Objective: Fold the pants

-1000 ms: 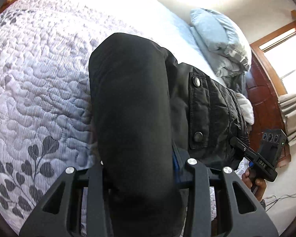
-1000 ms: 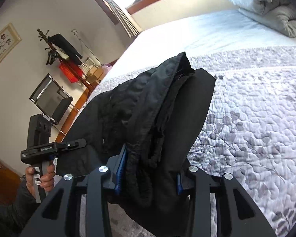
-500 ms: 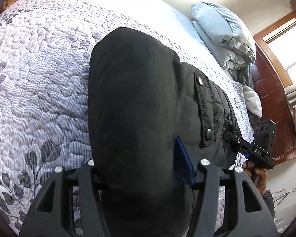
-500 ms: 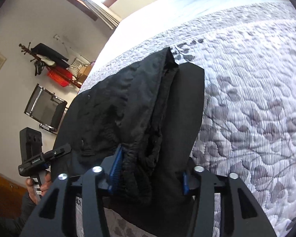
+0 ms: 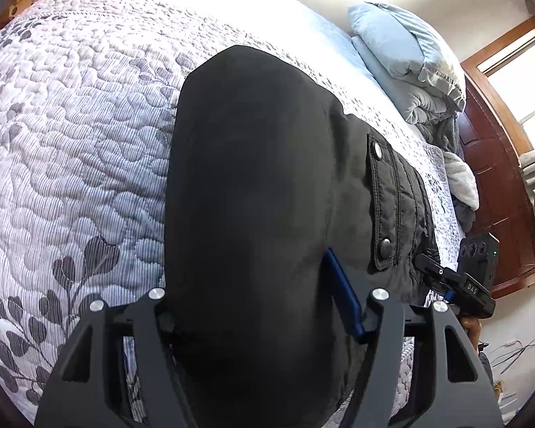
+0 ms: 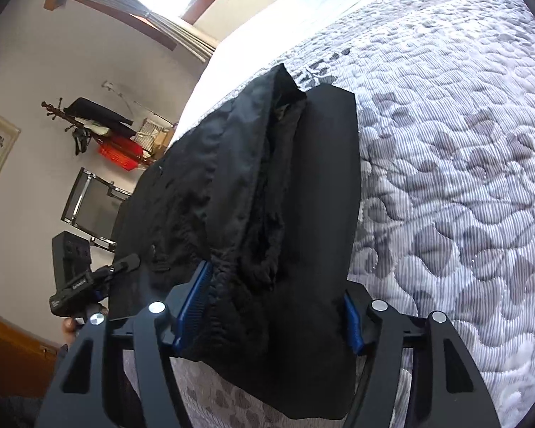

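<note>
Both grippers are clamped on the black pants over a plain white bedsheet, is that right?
Not quite. The left wrist view shows the left gripper and right gripper holding the black pants over a grey leaf-patterned quilt.

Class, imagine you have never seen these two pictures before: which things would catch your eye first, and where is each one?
The black pants fill the middle of both views, bunched between each gripper's fingers: the left gripper and the right gripper. Beneath them spreads the grey leaf-patterned quilt. In the left view, pale blue pillows are piled at the upper right.
</note>
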`<state>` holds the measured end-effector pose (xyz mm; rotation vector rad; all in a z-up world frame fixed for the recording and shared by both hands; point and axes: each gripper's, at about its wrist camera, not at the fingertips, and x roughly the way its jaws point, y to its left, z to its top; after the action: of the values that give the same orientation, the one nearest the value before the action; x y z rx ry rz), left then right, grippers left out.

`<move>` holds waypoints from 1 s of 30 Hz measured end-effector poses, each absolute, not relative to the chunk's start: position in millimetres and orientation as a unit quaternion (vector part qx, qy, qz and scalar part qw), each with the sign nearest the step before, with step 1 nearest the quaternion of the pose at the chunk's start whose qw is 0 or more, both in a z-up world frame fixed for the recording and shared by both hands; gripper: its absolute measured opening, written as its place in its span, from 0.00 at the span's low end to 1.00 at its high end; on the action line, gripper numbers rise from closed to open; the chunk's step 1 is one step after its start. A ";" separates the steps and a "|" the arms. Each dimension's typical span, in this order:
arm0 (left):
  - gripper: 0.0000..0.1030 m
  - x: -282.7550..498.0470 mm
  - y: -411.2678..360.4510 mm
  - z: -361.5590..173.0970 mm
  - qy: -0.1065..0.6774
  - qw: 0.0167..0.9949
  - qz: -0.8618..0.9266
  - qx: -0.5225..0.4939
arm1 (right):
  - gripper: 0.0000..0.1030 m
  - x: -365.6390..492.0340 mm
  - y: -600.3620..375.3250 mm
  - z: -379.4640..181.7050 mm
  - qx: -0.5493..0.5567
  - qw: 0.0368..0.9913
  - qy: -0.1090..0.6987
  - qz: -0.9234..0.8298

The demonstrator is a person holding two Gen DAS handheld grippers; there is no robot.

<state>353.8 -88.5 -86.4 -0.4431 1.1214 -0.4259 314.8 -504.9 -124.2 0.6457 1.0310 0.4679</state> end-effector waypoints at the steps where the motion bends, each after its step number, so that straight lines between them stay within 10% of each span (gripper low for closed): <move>1: 0.64 352.1 -86.5 -87.3 0.523 0.803 -0.197 -0.208 | 0.64 317.6 -505.0 -124.2 0.307 0.794 0.478 0.216; 15: 0.87 296.7 -47.0 -62.0 0.517 0.833 -0.127 -0.148 | 0.72 254.5 -557.6 -113.4 0.351 0.806 0.450 0.154; 30: 0.90 213.2 -76.3 -29.8 0.505 0.859 -0.074 -0.037 | 0.73 183.6 -483.0 -61.5 0.176 0.859 0.478 0.048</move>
<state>213.2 -76.3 -29.8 -0.0778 1.0610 -0.1561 183.6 -483.0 -61.5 0.3689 1.0038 0.1000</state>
